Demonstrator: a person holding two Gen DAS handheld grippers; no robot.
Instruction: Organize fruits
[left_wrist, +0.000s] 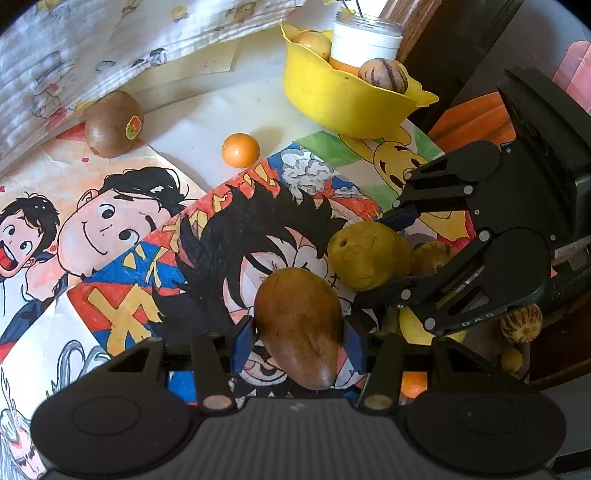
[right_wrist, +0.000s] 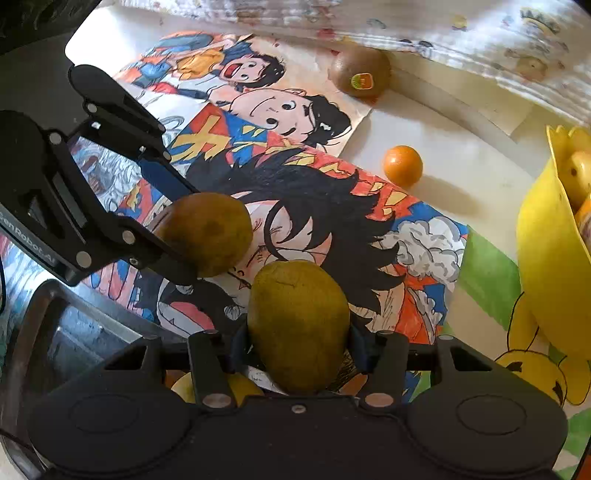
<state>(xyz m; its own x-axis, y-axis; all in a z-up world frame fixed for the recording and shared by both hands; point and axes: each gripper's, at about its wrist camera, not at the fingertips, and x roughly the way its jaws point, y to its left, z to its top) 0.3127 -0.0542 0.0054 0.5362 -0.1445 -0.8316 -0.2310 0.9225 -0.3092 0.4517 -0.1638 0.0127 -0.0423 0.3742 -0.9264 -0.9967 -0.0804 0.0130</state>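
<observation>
My left gripper (left_wrist: 299, 339) is shut on a brown pear (left_wrist: 299, 325), held above the cartoon drawings; it also shows in the right wrist view (right_wrist: 210, 232). My right gripper (right_wrist: 297, 339) is shut on a green pear (right_wrist: 299, 325), which shows in the left wrist view (left_wrist: 369, 254) too, close beside the brown one. A yellow bowl (left_wrist: 332, 99) at the back right holds a pear, a striped melon-like fruit and a white jar. A kiwi (left_wrist: 112, 123) and a small orange (left_wrist: 240, 149) lie loose on the table.
Several more fruits (left_wrist: 521, 325) lie at the table's right edge behind the right gripper. A folded printed cloth (left_wrist: 92, 44) lies along the back. A dark wooden post (left_wrist: 424, 22) stands behind the bowl.
</observation>
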